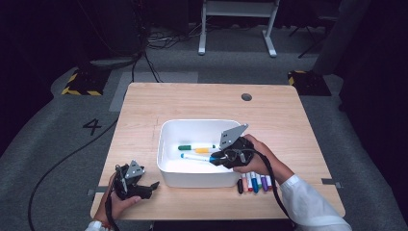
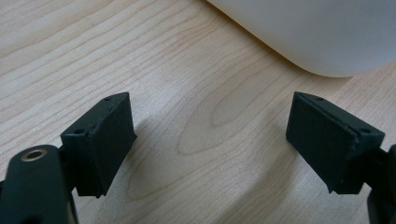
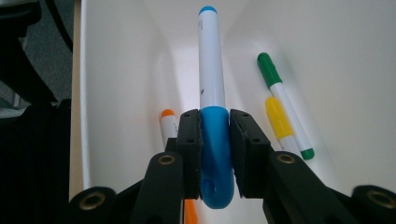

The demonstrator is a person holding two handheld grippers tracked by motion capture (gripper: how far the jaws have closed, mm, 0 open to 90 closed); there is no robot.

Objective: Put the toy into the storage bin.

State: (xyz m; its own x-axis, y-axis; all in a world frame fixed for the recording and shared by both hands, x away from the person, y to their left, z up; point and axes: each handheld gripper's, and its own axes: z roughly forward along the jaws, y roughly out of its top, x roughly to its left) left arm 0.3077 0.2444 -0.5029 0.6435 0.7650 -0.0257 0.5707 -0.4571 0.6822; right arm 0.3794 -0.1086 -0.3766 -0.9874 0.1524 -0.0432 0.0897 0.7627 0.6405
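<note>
A white bin stands in the middle of the wooden table. Over its right side my right gripper points into the bin, shut on the cap end of a blue marker. In the right gripper view the blue marker sticks straight out from the pads of the right gripper, low over the bin floor. A green marker, a yellow marker and an orange marker lie in the bin. My left gripper rests open on the table left of the bin, nothing between its jaws.
Several more markers lie side by side on the table just in front of the bin's right corner, under my right wrist. The bin's rounded corner is close ahead of the left gripper. A round hole sits near the table's far edge.
</note>
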